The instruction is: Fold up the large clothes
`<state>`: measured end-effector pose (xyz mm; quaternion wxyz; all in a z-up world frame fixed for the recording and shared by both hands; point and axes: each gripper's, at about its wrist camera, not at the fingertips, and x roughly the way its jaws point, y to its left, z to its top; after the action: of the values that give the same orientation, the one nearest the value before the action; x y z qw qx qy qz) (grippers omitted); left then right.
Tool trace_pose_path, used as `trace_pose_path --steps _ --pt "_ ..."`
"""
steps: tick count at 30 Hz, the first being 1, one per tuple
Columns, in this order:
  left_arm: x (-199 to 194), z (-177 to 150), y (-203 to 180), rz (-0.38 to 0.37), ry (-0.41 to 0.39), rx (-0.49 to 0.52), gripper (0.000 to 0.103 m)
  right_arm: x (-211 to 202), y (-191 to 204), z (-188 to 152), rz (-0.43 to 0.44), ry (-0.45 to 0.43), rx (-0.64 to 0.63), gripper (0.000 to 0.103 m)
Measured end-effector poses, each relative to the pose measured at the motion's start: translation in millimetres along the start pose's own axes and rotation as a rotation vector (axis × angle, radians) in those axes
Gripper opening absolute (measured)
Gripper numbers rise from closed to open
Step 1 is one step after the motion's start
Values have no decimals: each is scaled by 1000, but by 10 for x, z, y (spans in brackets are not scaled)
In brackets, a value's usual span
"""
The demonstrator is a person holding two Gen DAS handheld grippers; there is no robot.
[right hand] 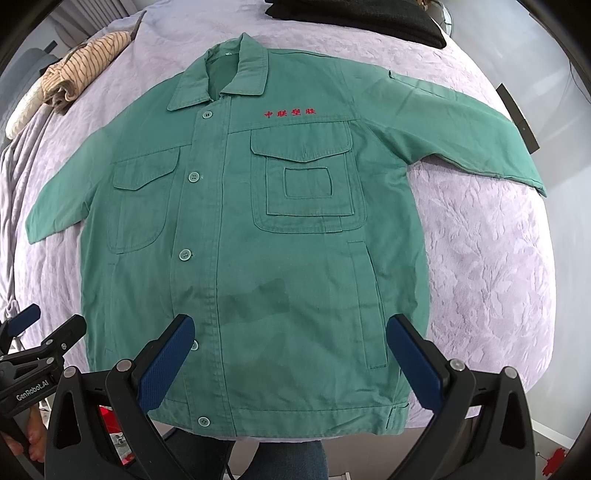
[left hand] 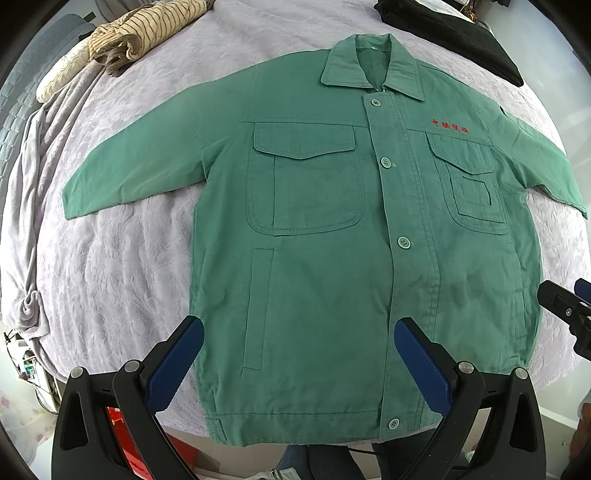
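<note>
A green work jacket (left hand: 325, 236) (right hand: 251, 258) lies flat and buttoned on a lilac bedspread (left hand: 110, 266), collar at the far end, both sleeves spread outward. Red embroidered characters (right hand: 288, 113) mark its chest. My left gripper (left hand: 299, 328) hovers open above the hem on the jacket's left half, nothing between its blue pads (left hand: 177, 362). My right gripper (right hand: 291, 325) hovers open over the lower right half, also holding nothing. Each gripper shows at the edge of the other's view: the right gripper (left hand: 569, 314), the left gripper (right hand: 37, 332).
A striped beige garment (left hand: 144, 29) is bunched at the far left of the bed. A black folded garment (left hand: 454, 33) lies at the far right. A grey blanket (left hand: 26, 229) hangs off the left edge. A person's legs (right hand: 280, 461) stand at the near edge.
</note>
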<state>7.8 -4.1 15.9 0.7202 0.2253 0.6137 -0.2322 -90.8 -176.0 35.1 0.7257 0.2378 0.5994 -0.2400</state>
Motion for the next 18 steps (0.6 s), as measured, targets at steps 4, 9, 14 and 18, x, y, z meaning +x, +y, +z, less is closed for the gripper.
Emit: trace_pose_path --steps 4,9,14,18 --pt "6 6 19 1 -1 0 103 -1 -1 -1 0 0 0 103" --pt "4 11 20 1 1 0 103 -1 10 25 -1 -1 -5 103" --pt "0 17 37 1 -1 2 103 -10 20 33 -4 -5 -8 103" --pt "5 37 33 3 2 1 103 -7 24 39 -4 -5 -9 103"
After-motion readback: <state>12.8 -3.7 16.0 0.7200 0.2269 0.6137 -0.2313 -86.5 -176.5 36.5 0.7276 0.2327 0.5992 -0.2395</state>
